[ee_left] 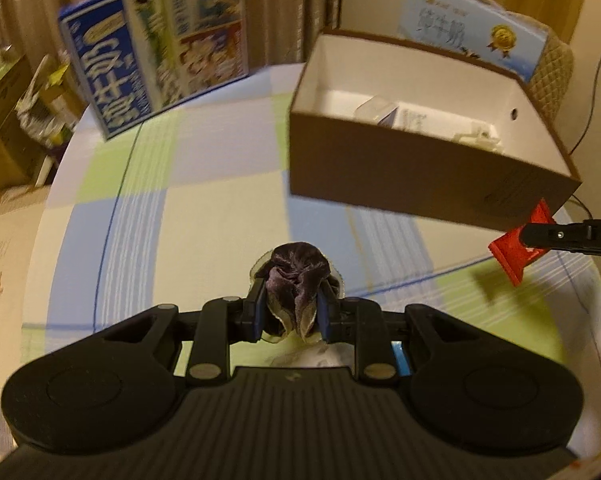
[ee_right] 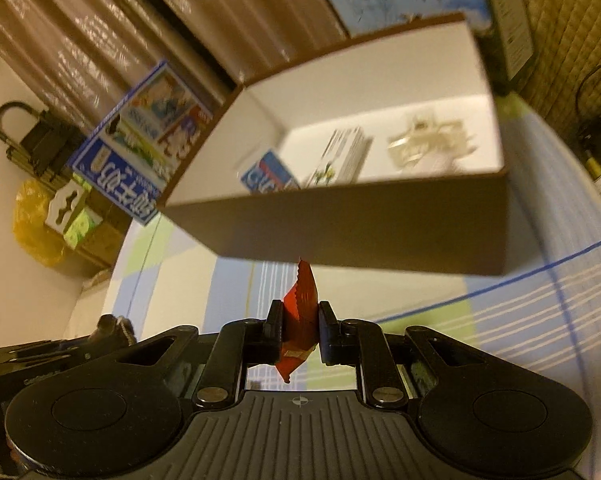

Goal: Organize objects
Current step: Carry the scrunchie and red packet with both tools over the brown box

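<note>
My left gripper (ee_left: 291,294) is shut on a dark purple velvet scrunchie (ee_left: 296,270), held above the checked tablecloth (ee_left: 204,200) in front of an open brown cardboard box (ee_left: 400,176). My right gripper (ee_right: 299,314) is shut on a red snack packet (ee_right: 300,300), lifted just before the same box (ee_right: 364,224). From the left wrist view that red packet (ee_left: 514,250) shows at the right, pinched by the other gripper's black fingers (ee_left: 556,236). Inside the box lie a blue-and-white pack (ee_right: 266,178), a striped booklet (ee_right: 340,156) and a pale hair clip (ee_right: 428,138).
A blue printed carton (ee_left: 156,44) stands at the table's far left. A light blue carton (ee_left: 476,28) leans behind the box, beside a quilted chair back (ee_left: 552,72). Stacked boxes (ee_left: 4,120) and a yellow bag (ee_right: 36,224) sit on the floor to the left.
</note>
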The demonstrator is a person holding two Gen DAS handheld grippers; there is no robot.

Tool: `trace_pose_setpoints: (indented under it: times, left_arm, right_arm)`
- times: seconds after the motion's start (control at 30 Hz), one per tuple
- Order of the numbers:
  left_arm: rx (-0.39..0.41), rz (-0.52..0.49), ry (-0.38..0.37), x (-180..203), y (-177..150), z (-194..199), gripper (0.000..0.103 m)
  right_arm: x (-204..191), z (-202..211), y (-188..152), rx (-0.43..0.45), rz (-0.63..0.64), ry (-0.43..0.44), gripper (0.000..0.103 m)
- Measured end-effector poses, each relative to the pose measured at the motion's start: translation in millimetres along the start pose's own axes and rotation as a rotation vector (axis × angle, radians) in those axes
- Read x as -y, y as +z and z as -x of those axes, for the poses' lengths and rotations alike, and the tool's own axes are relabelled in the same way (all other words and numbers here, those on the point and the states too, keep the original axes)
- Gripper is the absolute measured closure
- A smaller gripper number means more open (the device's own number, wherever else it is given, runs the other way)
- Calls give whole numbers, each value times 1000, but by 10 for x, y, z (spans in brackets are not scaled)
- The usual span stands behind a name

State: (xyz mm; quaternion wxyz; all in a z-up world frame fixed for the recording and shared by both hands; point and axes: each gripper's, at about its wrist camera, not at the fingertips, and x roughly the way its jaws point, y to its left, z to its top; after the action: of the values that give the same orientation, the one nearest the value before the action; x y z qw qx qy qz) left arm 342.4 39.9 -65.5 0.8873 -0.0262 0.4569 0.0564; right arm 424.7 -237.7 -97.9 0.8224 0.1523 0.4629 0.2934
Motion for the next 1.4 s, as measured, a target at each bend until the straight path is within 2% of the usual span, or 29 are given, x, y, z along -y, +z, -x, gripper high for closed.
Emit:
trace_pose_setpoints:
  times: [0.2, 0.4, 0.53, 0.77, 1.07, 1.23, 1.4]
  left_arm:
    - [52, -62, -37, 206, 295, -40, 82]
    - [122, -123, -54, 366, 735, -91, 82]
    - [163, -160, -57, 477, 1091, -183, 82]
    - [189, -202, -69, 614, 1578, -377, 81]
    - [159, -252, -55, 744, 2018, -852, 81]
    - [96, -257, -36, 793, 2233, -1268, 81]
    - [30, -255, -35, 836, 2313, -1620, 80]
  right_arm:
    - [7, 277, 153, 69, -1, 7, 90]
    - [-48, 438, 418, 139, -1, 38, 90]
    - [-50, 449, 685, 186, -1, 42, 90]
    - [-102, 340, 1079, 234, 47, 16, 90]
    - [4, -29, 1283, 225, 52, -46, 90]
    - [108, -304, 1374, 195, 32, -95, 90]
    - [229, -522, 1442, 166, 9, -130, 90]
